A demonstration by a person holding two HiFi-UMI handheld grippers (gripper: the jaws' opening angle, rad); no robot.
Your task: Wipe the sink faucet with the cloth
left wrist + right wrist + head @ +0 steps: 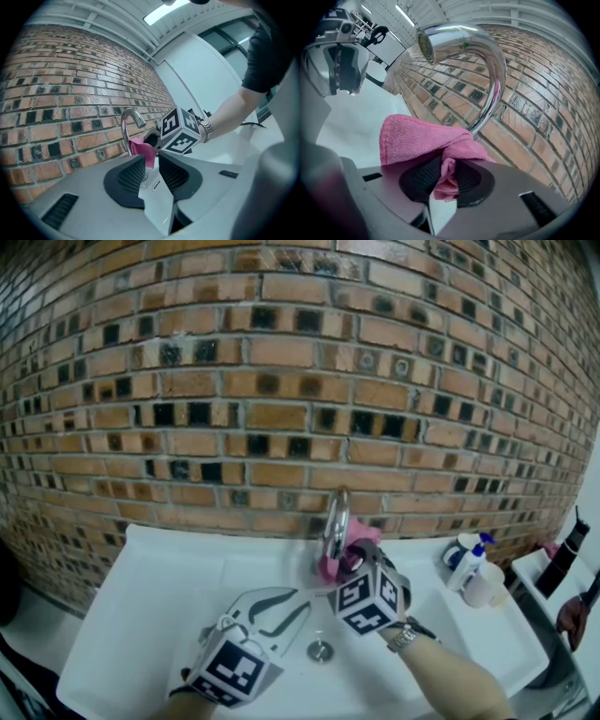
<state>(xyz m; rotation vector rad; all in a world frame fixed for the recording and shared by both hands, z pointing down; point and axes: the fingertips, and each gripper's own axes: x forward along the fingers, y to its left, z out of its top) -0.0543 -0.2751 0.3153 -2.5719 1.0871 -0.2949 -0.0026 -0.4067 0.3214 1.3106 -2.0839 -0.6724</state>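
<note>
Gripping a pink cloth (pixel 417 140) between its closed jaws, the right gripper (pixel 447 177) is holding it against the lower stem of the chrome faucet (pixel 490 70), at the back of the white sink (pixel 141 615). The left gripper (pixel 151 164) is hovering level over the basin, jaws slightly apart and carrying nothing. A brick wall (pixel 281 381) is standing behind. A spray bottle (pixel 472 563) is sitting at the sink's right rim.

No legible text or numbers; bottle (pixel 472 566) label too small to read.
</note>
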